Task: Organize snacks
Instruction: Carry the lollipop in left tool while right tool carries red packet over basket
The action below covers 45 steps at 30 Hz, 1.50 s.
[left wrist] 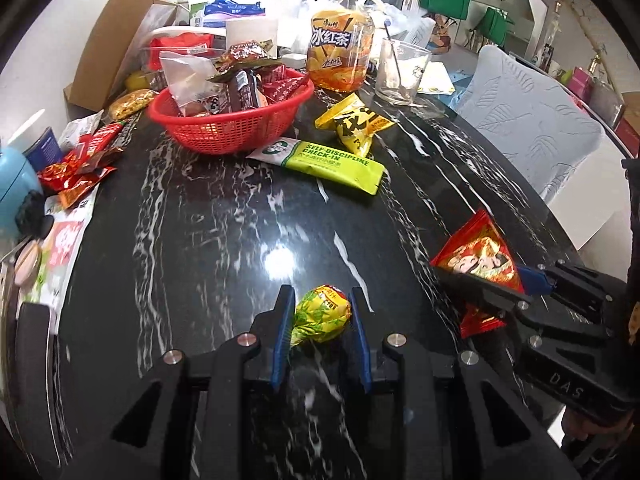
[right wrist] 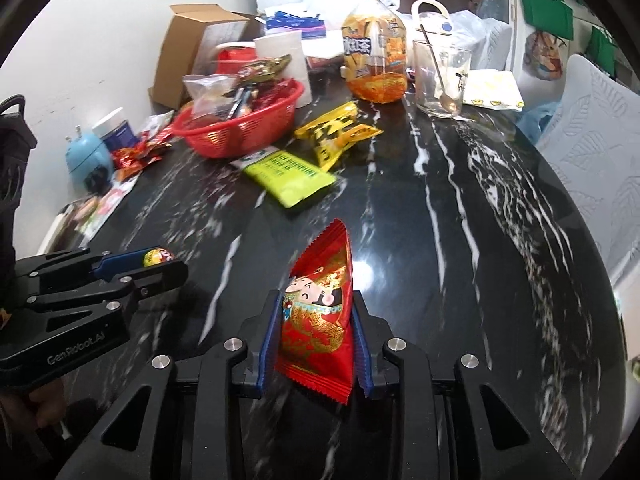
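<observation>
My left gripper (left wrist: 322,300) is shut on a small yellow-green snack packet (left wrist: 320,314) and holds it over the black marble table (left wrist: 224,240). My right gripper (right wrist: 314,300) is shut on a red snack packet with a cartoon figure (right wrist: 318,312); it also shows in the left wrist view (left wrist: 480,256). A red basket (left wrist: 232,120) full of snack packets stands at the far left of the table, also in the right wrist view (right wrist: 240,128). A lime-green pouch (left wrist: 320,164) and a yellow-black packet (left wrist: 356,124) lie next to the basket.
A large iced tea bottle (left wrist: 340,52) and a glass with a spoon (left wrist: 402,70) stand behind the basket. A cardboard box (left wrist: 116,40), loose red packets (left wrist: 80,164) and a blue container (left wrist: 12,188) crowd the left edge. A pale chair (left wrist: 528,120) is at the right.
</observation>
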Tool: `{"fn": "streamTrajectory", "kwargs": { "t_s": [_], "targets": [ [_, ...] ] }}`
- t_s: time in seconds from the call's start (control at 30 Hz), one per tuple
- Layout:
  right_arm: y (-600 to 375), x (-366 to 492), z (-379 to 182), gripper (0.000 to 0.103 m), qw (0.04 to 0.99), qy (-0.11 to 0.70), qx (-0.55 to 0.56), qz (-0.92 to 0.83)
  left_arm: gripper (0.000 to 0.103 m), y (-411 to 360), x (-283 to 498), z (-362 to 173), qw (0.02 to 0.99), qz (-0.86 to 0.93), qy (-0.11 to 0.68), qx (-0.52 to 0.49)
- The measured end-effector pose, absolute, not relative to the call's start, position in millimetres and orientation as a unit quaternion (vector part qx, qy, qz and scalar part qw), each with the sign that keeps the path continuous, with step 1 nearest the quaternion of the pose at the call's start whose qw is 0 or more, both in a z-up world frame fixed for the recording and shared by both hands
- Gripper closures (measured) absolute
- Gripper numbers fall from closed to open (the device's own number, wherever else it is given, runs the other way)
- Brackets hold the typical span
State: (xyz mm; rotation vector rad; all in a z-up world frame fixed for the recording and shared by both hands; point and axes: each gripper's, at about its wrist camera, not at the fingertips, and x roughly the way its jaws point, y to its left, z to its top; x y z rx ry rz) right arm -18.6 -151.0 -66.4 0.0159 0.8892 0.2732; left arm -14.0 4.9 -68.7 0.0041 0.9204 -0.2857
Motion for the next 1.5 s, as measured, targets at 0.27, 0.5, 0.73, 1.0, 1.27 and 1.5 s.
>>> {"fn": "streamTrajectory", "kwargs": {
  "t_s": [0.27, 0.5, 0.73, 1.0, 1.27, 1.5],
  "targets": [
    [-134.9, -46.2, -63.8, 0.072, 0.892, 0.423, 0.007, 0.159, 0.076, 17.7, -29.6, -61.2, 0.892, -0.139, 0.430, -0.006],
    [-122.4, -46.1, -65.4, 0.072, 0.886, 0.426, 0.013, 0.185, 0.076, 29.1, -28.6, -56.4, 0.896, -0.134, 0.423, -0.013],
    [-111.2, -28.5, -64.4, 0.072, 0.873, 0.438, 0.022, 0.212, 0.076, 35.8, -6.5, -44.8, 0.898, -0.137, 0.418, -0.023],
    [-112.7, -2.9, -39.2, 0.072, 0.884, 0.418, 0.015, 0.210, 0.076, 30.4, 21.9, -17.0, 0.905, -0.166, 0.390, -0.026],
    [-111.3, 26.1, -9.3, 0.072, 0.894, 0.393, 0.007, 0.217, 0.076, 34.8, 49.6, 13.7, 0.919, -0.169, 0.355, -0.033],
    [-106.5, 57.0, 18.8, 0.072, 0.907, 0.359, -0.002, 0.222, 0.076, 45.5, 83.4, 39.0, 0.933, -0.155, 0.323, -0.039]
  ]
}}
